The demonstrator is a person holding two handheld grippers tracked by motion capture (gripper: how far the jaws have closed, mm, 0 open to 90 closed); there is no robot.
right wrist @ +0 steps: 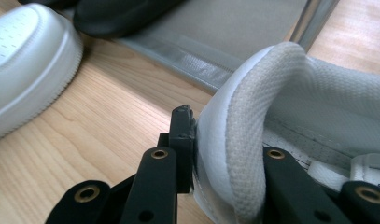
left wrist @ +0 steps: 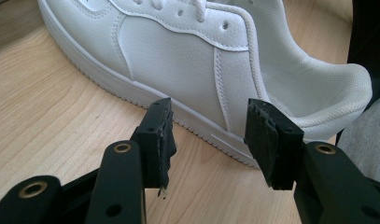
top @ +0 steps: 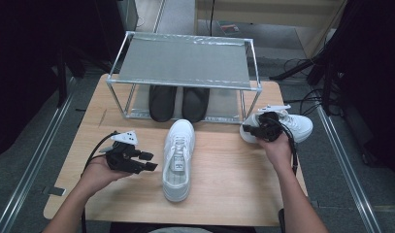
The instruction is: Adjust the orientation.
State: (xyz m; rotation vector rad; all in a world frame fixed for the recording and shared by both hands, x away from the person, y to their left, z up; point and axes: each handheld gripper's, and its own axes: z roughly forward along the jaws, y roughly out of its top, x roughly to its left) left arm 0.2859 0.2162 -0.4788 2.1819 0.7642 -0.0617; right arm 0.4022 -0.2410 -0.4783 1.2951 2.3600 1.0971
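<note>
High view: black pair (top: 179, 103) already on lower tier of rack (top: 185, 82); both white sneakers not yet racked. Centre sneaker (top: 178, 158) on table (top: 234, 184), toe to 12 o'clock. Right sneaker (top: 294, 125) at 3 o'clock edge, right gripper (top: 257, 128) at its heel. Left gripper (top: 147, 161) level, pointing 3 o'clock.

Left gripper view: jaws apart, empty, just short of centre sneaker's side.

Right gripper view: jaws clamped on heel collar (right wrist: 246, 154).

My black matt plastic right gripper (right wrist: 215, 154) pinched a white sneaker's (right wrist: 318, 116) woven cloth collar. Another white sneaker (left wrist: 187, 56) looked like smooth, grained leather on the pale wooden table (top: 224, 184), near a shiny metal rack (top: 183, 60).
</note>
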